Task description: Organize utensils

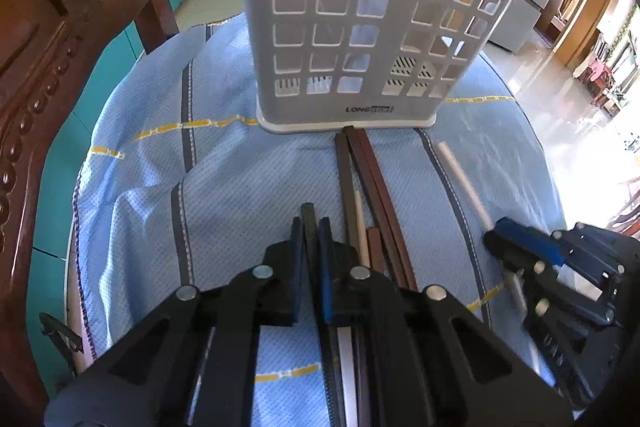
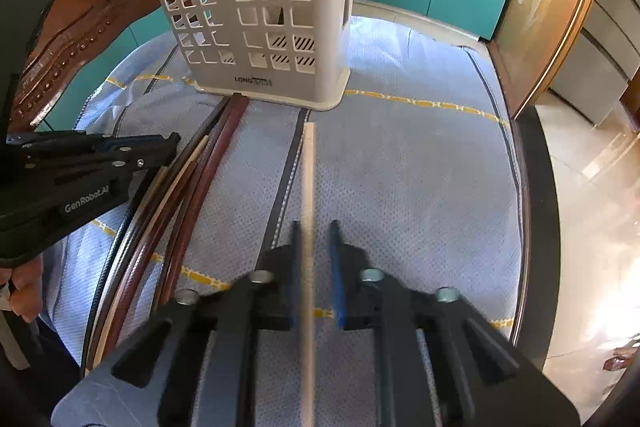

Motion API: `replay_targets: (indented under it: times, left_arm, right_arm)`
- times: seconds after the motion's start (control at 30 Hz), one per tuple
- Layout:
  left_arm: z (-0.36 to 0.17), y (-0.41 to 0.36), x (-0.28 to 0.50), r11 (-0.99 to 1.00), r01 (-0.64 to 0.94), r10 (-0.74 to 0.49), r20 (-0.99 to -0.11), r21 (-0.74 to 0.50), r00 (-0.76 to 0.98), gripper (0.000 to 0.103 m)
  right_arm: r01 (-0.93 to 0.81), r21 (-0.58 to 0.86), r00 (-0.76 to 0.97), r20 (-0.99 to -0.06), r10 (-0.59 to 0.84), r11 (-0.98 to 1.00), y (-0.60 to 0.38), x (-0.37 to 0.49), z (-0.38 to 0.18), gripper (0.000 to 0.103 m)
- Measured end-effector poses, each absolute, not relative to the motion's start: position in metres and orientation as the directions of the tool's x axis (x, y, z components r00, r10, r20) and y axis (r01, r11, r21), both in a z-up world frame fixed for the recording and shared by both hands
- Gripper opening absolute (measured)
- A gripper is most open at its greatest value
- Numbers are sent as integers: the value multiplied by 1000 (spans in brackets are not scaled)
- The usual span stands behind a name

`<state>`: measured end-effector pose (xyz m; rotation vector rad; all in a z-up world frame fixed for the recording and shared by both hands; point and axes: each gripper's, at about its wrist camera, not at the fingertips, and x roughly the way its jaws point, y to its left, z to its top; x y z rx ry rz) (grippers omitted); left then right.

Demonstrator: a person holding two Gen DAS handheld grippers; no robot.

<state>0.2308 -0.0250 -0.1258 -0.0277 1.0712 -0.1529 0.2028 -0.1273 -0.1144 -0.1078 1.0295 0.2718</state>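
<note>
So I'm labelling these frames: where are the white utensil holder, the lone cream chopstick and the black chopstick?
white utensil holder (image 1: pixel 352 111): left wrist view, lower front wall.
cream chopstick (image 2: pixel 308 163): right wrist view, mid-shaft.
black chopstick (image 1: pixel 308 217): left wrist view, tip above the jaws.

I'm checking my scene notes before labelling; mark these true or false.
1. The white perforated plastic utensil holder stands upright on the light blue cloth. True.
2. The left tool grips a thin black chopstick. True.
3. The pale cream chopstick between the right tool's fingers lies among the dark brown chopsticks. False: it lies apart from them.
4. The dark brown chopsticks stand inside the holder. False: they lie on the cloth, tips at its base.
</note>
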Motion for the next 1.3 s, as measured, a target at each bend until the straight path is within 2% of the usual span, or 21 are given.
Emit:
replay_targets:
  times: [0.23, 0.43, 0.5, 0.7, 0.77, 0.8, 0.83, 0.87, 0.97, 1.13, 1.3]
  left_arm:
    - [-122, -9, 219, 990, 112, -125, -877, -83, 464, 9]
    - [-126, -13, 218, 994, 96, -86, -895, -49, 438, 10]
    - [-126, -13, 216, 994, 94, -87, -896, -50, 436, 12]
    - [-129, -12, 208, 994, 100, -84, -898, -45, 432, 15]
    - [-130, -12, 207, 994, 101, -82, -898, -42, 432, 15]
    - [-129, -11, 207, 994, 102, -82, -898, -42, 432, 15]
    - [-129, -11, 206, 994, 105, -81, -898, -39, 433, 15]
    - [-129, -11, 206, 994, 107, -79, -897, -36, 435, 15]
    - [-130, -11, 206, 993, 112, -71, -894, -24, 443, 15]
    - [-128, -9, 209, 995, 95, -56, -887, -14, 458, 9]
    - [-110, -4, 208, 998, 68, -34, -852, 1, 522, 7]
  right_arm:
    - [-247, 64, 490, -853, 182, 967, -137, 204, -109, 6]
    - [-262, 17, 512, -845, 154, 965, -129, 211, -109, 17]
    - [-270, -5, 517, -844, 141, 963, -124, 219, -110, 24]
    - [-270, -1, 512, -847, 143, 963, -114, 238, -116, 29]
    - [-269, 1, 513, -846, 144, 963, -113, 241, -116, 29]
    - [-268, 0, 513, -846, 143, 963, -113, 242, -116, 25]
    - [-268, 5, 511, -847, 146, 963, -112, 243, -115, 19]
    - [-270, 14, 504, -850, 153, 963, -112, 242, -115, 7]
    - [-263, 28, 497, -853, 160, 964, -111, 241, -116, 7]
    - [-246, 58, 503, -846, 179, 967, -121, 232, -114, 6]
    - [-248, 60, 583, -788, 199, 967, -136, 218, -90, 6]
